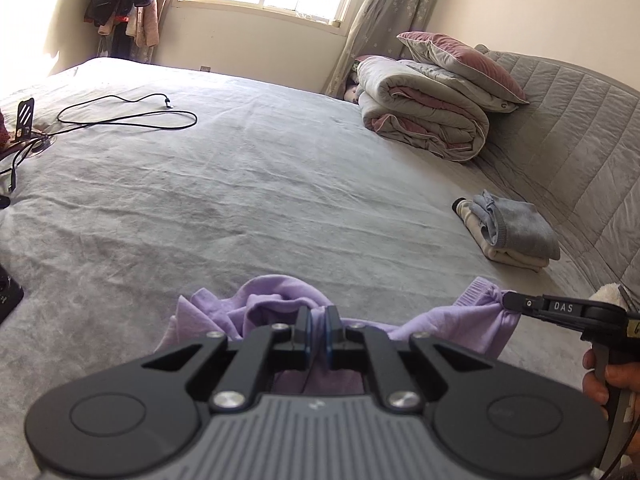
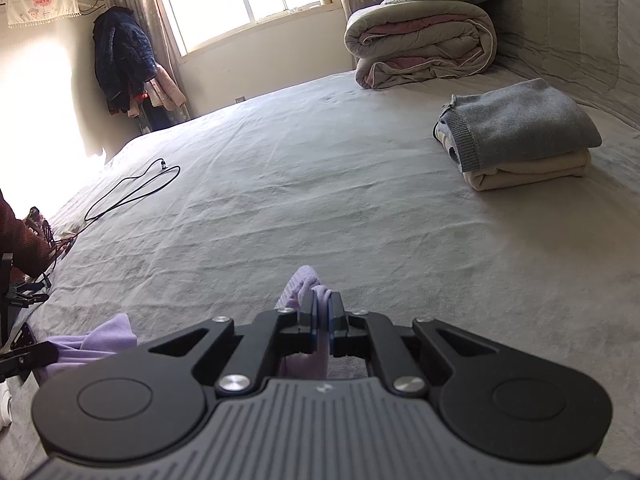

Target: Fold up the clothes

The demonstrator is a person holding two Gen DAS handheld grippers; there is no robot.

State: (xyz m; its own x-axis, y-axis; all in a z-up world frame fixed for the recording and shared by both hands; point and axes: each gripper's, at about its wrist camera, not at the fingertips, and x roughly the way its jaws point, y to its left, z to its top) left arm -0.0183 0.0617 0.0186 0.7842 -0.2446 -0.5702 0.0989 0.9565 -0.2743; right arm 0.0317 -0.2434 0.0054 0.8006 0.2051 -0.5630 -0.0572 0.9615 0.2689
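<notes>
A lilac knit garment (image 1: 460, 322) hangs bunched over the near edge of the grey bed sheet (image 1: 260, 200). My left gripper (image 1: 319, 314) is shut on a fold of it, with crumpled cloth spilling out past the fingers. The right gripper (image 1: 506, 302) comes in from the right in the left wrist view and pinches the garment's ribbed edge. In the right wrist view the right gripper (image 2: 322, 302) is shut on the lilac garment (image 2: 300, 284), whose tip pokes up above the fingers. The left gripper (image 2: 54, 350) holds the other purple end at the far left.
A folded stack, grey sweater (image 2: 520, 128) on cream garments (image 2: 532, 170), lies at the right of the bed. Rolled quilts and pillows (image 1: 432, 96) sit at the headboard end. A black cable (image 1: 120, 114) loops across the far left. A person's hand (image 1: 608, 376) grips the right handle.
</notes>
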